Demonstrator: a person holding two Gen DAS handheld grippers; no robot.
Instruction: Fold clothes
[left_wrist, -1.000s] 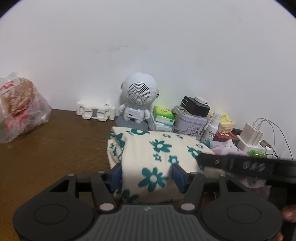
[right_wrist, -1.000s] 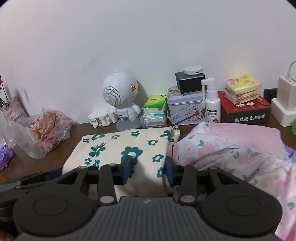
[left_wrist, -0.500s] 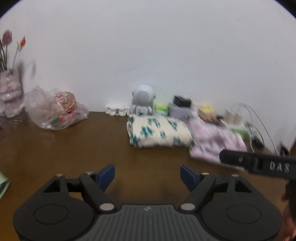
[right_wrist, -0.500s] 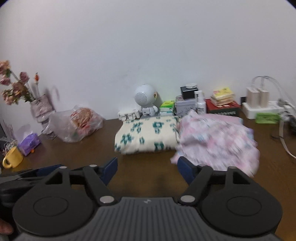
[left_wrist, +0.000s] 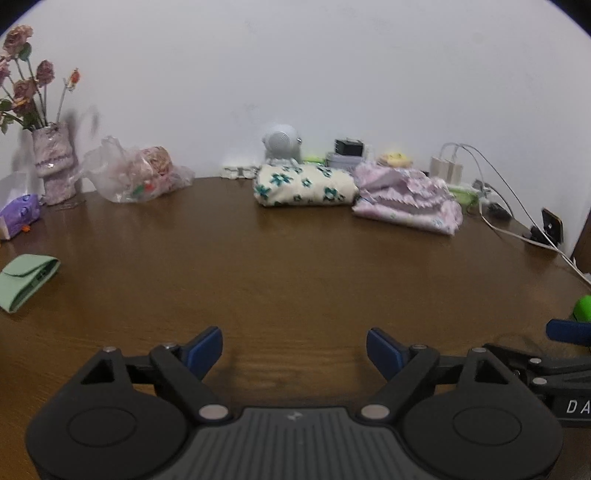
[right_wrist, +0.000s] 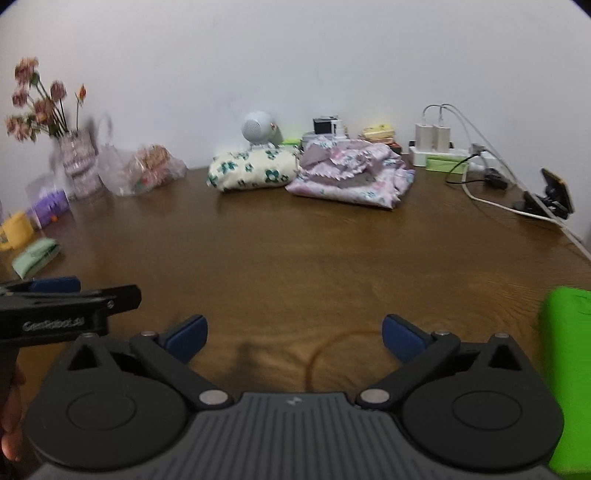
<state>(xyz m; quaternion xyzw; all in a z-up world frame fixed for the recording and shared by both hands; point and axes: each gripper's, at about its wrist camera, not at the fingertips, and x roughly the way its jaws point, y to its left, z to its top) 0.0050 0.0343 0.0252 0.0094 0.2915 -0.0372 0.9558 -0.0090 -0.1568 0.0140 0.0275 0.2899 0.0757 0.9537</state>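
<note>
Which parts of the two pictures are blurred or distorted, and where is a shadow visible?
Left wrist view: fisheye bends the table edge; the vase of flowers is smeared. Right wrist view: more motion blur, the plastic bag and green object are soft; a faint shadow lies on the wood between the open right gripper fingers.

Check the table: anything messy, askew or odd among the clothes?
The pink floral garment lies rumpled against the neatly folded cream flowered garment at the back of the table, layers splayed rather than squared. A bright green item sits at the near right edge, partly out of frame.
</note>
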